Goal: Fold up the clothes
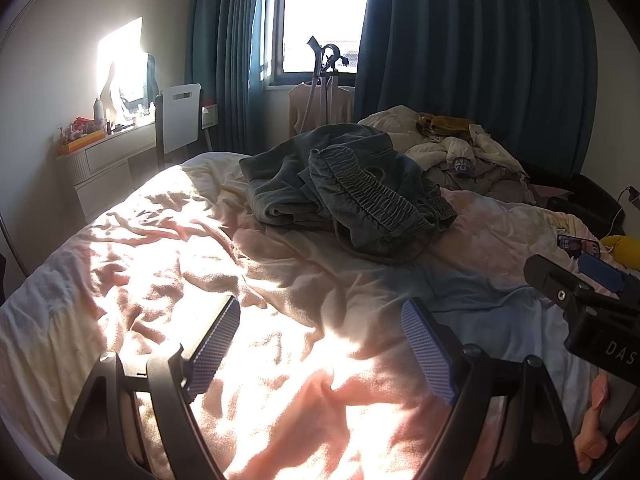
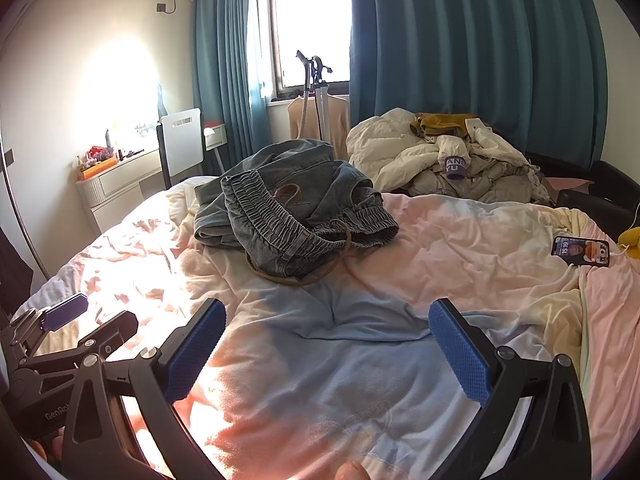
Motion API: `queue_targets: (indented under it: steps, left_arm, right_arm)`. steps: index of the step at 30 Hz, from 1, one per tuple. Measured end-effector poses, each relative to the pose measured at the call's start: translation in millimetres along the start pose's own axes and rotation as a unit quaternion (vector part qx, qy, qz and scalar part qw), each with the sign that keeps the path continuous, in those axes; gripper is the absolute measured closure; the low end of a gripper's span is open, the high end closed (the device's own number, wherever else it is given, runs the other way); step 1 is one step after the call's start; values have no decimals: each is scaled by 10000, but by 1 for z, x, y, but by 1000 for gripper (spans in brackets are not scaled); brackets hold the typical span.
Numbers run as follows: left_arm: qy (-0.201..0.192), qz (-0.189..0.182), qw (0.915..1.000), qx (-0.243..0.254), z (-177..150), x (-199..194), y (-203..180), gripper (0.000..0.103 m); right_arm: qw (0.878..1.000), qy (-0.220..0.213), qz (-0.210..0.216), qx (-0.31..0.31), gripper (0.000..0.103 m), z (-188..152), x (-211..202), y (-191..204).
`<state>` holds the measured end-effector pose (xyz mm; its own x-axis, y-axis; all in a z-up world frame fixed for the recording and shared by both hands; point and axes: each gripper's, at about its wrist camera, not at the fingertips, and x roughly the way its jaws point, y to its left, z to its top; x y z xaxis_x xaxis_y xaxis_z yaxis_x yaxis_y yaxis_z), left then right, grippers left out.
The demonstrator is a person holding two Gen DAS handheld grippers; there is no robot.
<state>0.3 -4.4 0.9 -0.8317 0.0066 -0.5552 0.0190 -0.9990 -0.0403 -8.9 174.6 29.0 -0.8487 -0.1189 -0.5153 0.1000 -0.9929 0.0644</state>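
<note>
A crumpled pair of grey-blue denim trousers (image 1: 344, 184) with an elastic waistband and a brown drawstring lies in a heap on the bed; it also shows in the right wrist view (image 2: 292, 208). My left gripper (image 1: 320, 344) is open and empty, low over the sunlit pink bedsheet (image 1: 160, 264), well short of the trousers. My right gripper (image 2: 328, 352) is open and empty over the pale blue and pink sheet (image 2: 340, 360). The right gripper shows at the right edge of the left wrist view (image 1: 592, 300), and the left gripper at the lower left of the right wrist view (image 2: 68, 320).
A pile of cream bedding and clothes (image 2: 448, 156) lies at the far side of the bed. A phone (image 2: 580, 252) on a cable lies at the right. A desk (image 1: 112, 152), white chair (image 1: 180, 116) and garment steamer (image 1: 324, 80) stand by the window.
</note>
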Motion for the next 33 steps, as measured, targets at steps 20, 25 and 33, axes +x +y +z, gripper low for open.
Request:
queue_targets:
  steps: [20,25,33]
  left_arm:
    - [85,57,9999,19,-1,5,0,18]
    - [159,195,9997,33,6,13,0,18]
    - [472,57,9980,-413,55,60,3,18]
  right_arm:
    - [9999,37,-96,-23,0,-2,2,-3]
    - [9998,55,-185,50,0,-1,3,-9]
    - [9989,84,-259,371,0,4,12,-30]
